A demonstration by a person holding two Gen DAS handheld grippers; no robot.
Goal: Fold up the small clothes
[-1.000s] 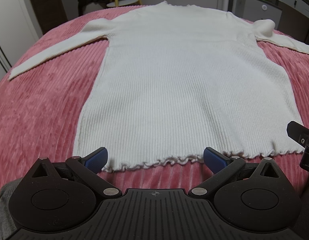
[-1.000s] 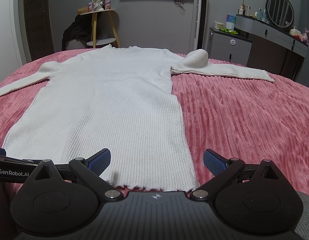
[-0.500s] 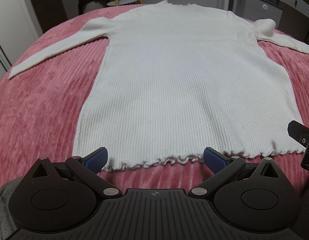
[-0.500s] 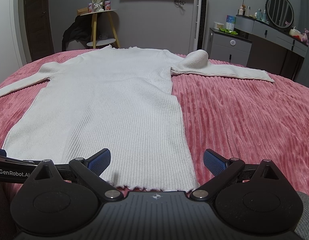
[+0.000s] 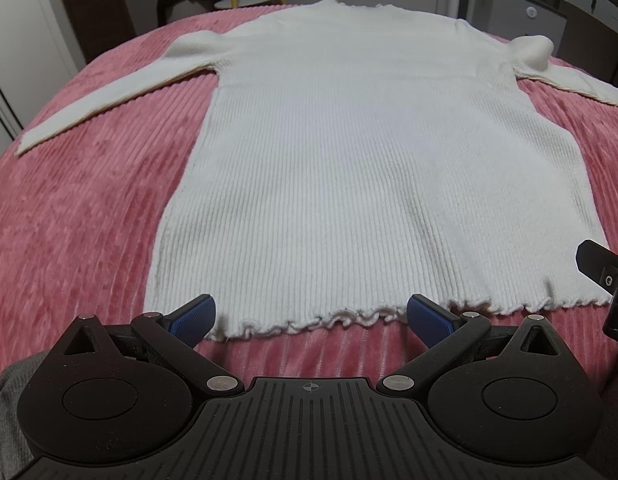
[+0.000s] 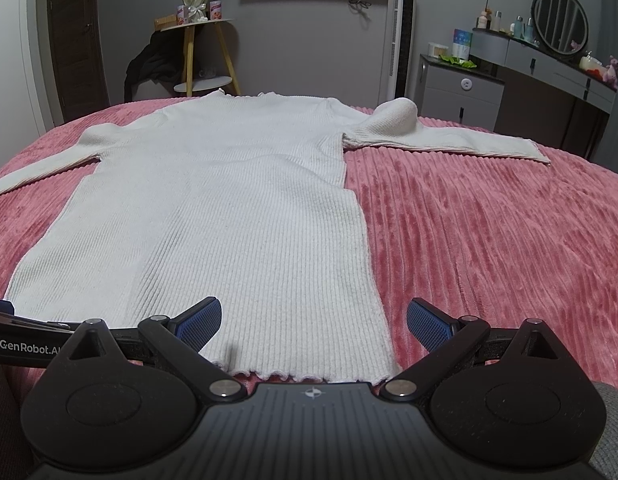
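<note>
Nothing folded yet: the white sweater (image 5: 373,168) lies flat mid-frame on the pink bed (image 5: 81,216), sleeves spread. Left tool (image 5: 311,318) and right tool (image 6: 313,322) both gape apart at the hem, holding nothing.

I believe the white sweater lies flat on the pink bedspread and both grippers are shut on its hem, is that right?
Not quite: the right gripper and left gripper are both open at the hem, as each wrist view shows. The white sweater does lie flat on the pink bedspread.

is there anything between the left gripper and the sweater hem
Nothing but a bare strip of pink bedspread separates the open left gripper from the white sweater's ruffled hem, seen in the left wrist view.
</note>
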